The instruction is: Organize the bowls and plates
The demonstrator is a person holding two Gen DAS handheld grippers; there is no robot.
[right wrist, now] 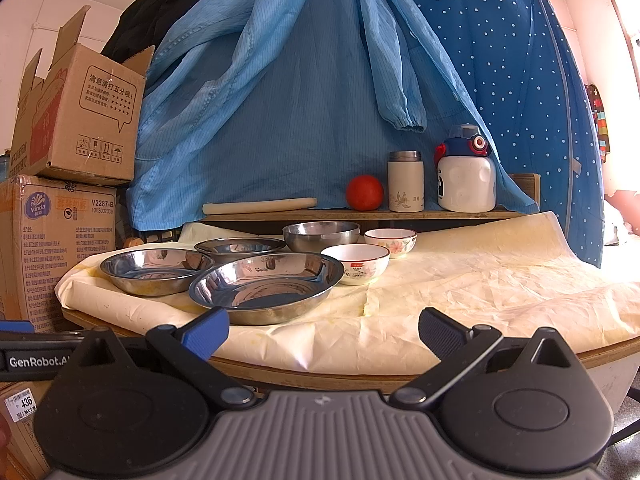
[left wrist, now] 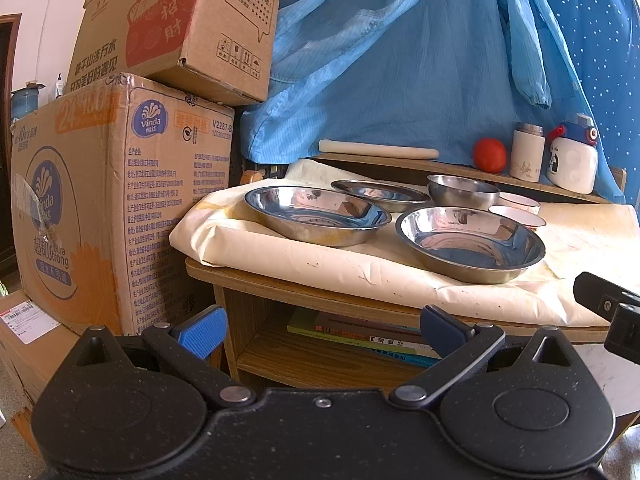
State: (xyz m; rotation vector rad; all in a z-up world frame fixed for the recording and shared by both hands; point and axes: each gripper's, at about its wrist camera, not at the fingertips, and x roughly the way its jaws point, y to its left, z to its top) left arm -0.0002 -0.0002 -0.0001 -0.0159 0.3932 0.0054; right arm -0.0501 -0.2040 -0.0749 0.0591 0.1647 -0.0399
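Three shallow steel plates sit on the paper-covered table: a near one (right wrist: 266, 286), a left one (right wrist: 154, 270) and a far one (right wrist: 240, 248). Behind them stand a deep steel bowl (right wrist: 322, 235) and two white ceramic bowls, the near one (right wrist: 356, 262) and a flowered one (right wrist: 391, 241). In the left wrist view the same near plate (left wrist: 472, 242), left plate (left wrist: 316, 214) and steel bowl (left wrist: 463, 191) appear. My left gripper (left wrist: 320, 330) is open, below the table's front edge. My right gripper (right wrist: 324, 332) is open before the table edge, holding nothing.
A raised wooden shelf (right wrist: 360, 214) at the back carries a rolling pin (right wrist: 260, 205), a tomato (right wrist: 364, 193), a thermos (right wrist: 405, 182) and a white bottle (right wrist: 466, 176). Stacked cardboard boxes (left wrist: 120, 200) stand left. Blue cloth (right wrist: 300, 100) hangs behind. Books (left wrist: 360, 336) lie under the table.
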